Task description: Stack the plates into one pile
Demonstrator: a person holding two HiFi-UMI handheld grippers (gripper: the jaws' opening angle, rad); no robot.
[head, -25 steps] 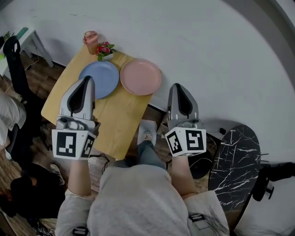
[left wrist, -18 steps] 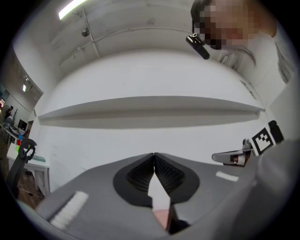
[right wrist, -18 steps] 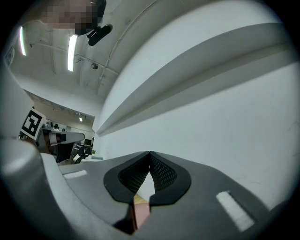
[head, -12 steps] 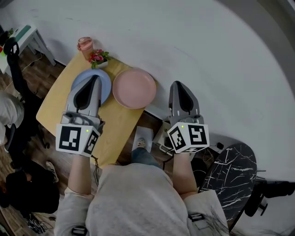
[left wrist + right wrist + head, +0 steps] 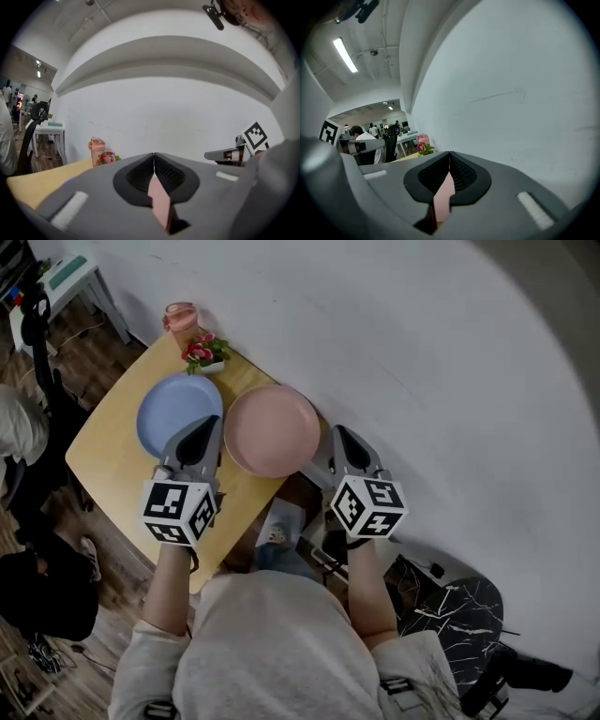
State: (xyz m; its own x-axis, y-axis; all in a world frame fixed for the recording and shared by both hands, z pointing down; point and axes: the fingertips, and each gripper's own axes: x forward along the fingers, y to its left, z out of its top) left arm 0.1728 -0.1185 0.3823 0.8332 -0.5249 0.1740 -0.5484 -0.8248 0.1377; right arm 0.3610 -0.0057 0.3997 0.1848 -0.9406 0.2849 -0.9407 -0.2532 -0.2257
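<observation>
A blue plate [image 5: 173, 412] and a pink plate [image 5: 272, 430] lie side by side on the wooden table [image 5: 108, 442], their rims nearly touching. My left gripper [image 5: 210, 421] is shut and empty, its tip over the gap between the two plates. My right gripper [image 5: 335, 430] is also shut and empty, just off the pink plate's right rim. In the left gripper view the jaws [image 5: 153, 154] meet at the tip, with pink showing through the slot behind them. The right gripper view shows the same on its jaws [image 5: 450, 153].
A pink cup [image 5: 180, 320] and a small pot of flowers [image 5: 203, 351] stand at the table's far corner by the white wall. A white side table [image 5: 70, 277] is at the top left, a black marbled round top [image 5: 459, 615] at the lower right.
Both grippers have come forward and down towards the plates. The left tip now sits between the plates, and the right tip has closed in on the pink plate's rim.
</observation>
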